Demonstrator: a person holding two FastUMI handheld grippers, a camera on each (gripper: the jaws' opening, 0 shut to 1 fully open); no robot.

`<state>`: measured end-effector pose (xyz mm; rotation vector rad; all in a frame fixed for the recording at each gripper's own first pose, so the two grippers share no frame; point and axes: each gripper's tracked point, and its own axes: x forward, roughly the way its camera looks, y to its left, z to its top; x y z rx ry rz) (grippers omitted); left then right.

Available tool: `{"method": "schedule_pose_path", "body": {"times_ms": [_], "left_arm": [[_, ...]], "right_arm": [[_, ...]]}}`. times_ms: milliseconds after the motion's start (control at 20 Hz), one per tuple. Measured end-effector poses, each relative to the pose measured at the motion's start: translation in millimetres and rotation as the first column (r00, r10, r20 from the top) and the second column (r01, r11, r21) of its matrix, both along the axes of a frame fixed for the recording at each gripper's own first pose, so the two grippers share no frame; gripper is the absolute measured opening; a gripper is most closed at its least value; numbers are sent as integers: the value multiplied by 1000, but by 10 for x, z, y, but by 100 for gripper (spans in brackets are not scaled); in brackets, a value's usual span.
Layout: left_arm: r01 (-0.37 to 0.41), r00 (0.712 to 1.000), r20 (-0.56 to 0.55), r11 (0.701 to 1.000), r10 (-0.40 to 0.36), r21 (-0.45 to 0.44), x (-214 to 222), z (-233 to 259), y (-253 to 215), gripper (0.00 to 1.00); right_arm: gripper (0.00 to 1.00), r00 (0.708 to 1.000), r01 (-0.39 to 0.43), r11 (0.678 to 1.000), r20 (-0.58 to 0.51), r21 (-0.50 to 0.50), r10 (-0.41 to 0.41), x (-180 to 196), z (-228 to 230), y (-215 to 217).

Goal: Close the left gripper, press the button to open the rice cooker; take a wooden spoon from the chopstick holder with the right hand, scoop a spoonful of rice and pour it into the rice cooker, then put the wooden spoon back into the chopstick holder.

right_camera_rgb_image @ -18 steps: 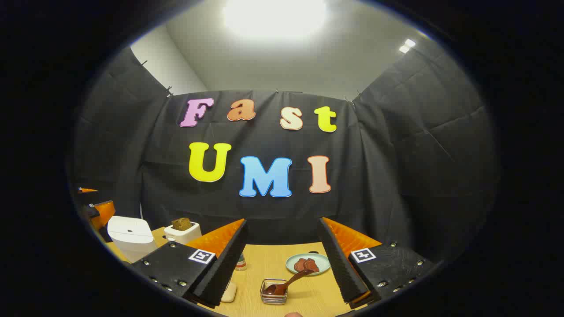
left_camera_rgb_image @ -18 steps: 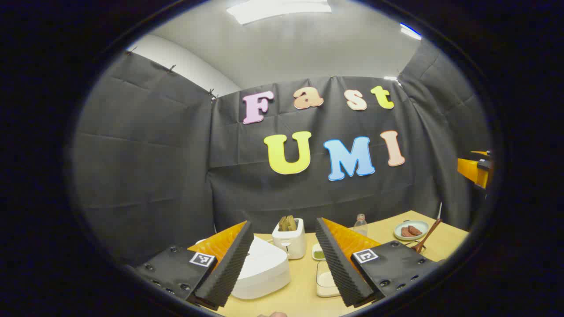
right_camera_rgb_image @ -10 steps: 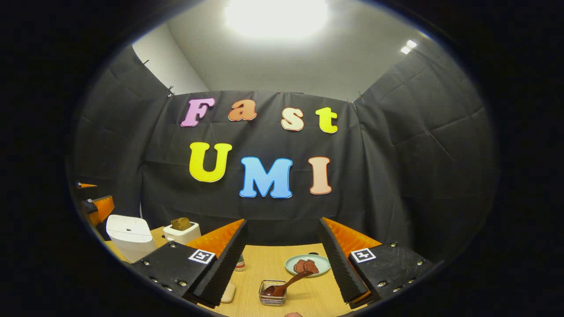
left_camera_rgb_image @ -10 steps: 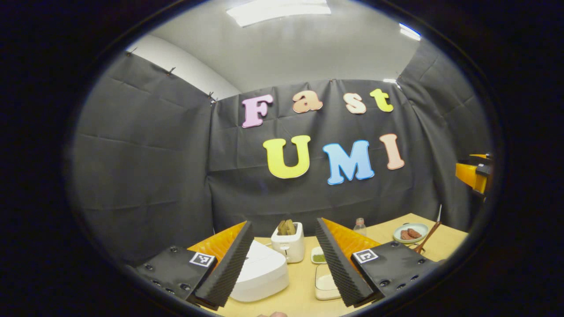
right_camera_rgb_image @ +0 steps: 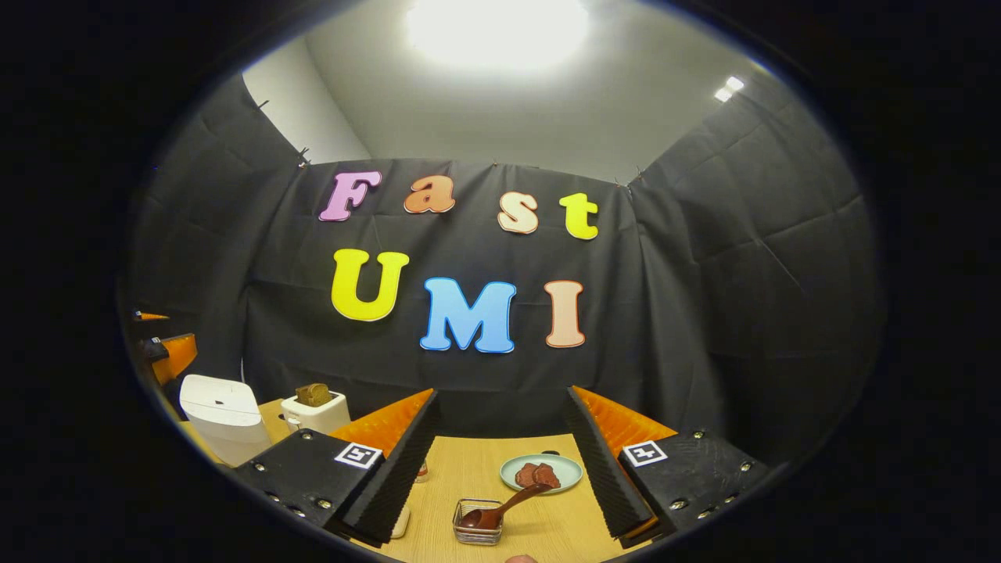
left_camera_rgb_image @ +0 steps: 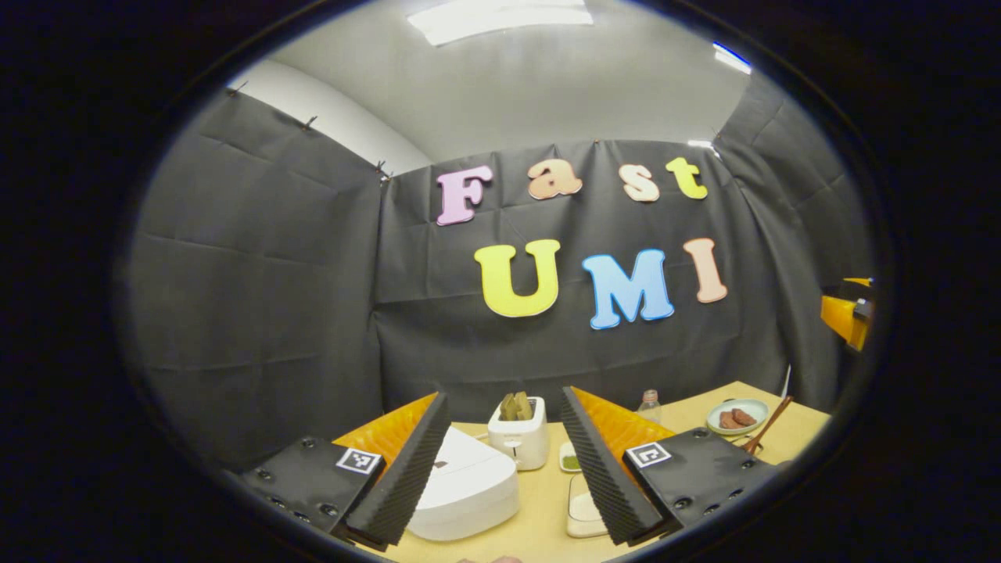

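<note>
Both grippers gape empty; left gripper point(left_camera_rgb_image: 500, 469) sits nearest the cooker point(left_camera_rgb_image: 465, 489), lower left of centre, lid down.

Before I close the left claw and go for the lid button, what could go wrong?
1. The left claw is open; pressed like that, it may straddle the button on the white rice cooker.
2. The white toaster stands just behind the cooker; overshooting could bump it.
3. The brown wooden spoon leans in its wire holder and could tip out.

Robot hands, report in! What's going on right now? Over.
Both grippers, left and right, open, holding nothing. Cooker lid shut. Spoon in holder. Path clear.
</note>
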<state>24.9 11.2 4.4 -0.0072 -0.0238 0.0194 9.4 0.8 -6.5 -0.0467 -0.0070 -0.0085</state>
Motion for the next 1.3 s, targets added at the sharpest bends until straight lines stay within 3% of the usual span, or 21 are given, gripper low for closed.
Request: {"method": "schedule_pose_path", "body": {"times_ms": [350,550,700,950,1000,1300], "left_arm": [[48,999,22,999,-48,9,70,96,-73,94],[64,998,15,998,-64,2,30,98,-48,72],[51,998,29,999,-51,10,-24,155,30,50],[66,997,33,998,-65,-7,-51,162,43,24],[56,998,33,998,-56,-13,-25,101,109,13],[60,998,14,998,-59,-17,180,0,289,9]], "right_arm": [[96,1000,5,1000,4,-5,-5,7,16,11],[96,1000,-8,1000,5,-4,8,-26,9,68],[96,1000,-15,1000,5,-7,15,-48,21,93],[96,999,-29,1000,20,-10,30,-75,55,165],[96,999,-32,999,22,-10,32,-72,55,182],[96,1000,-13,1000,18,-9,13,-100,49,210]]}}
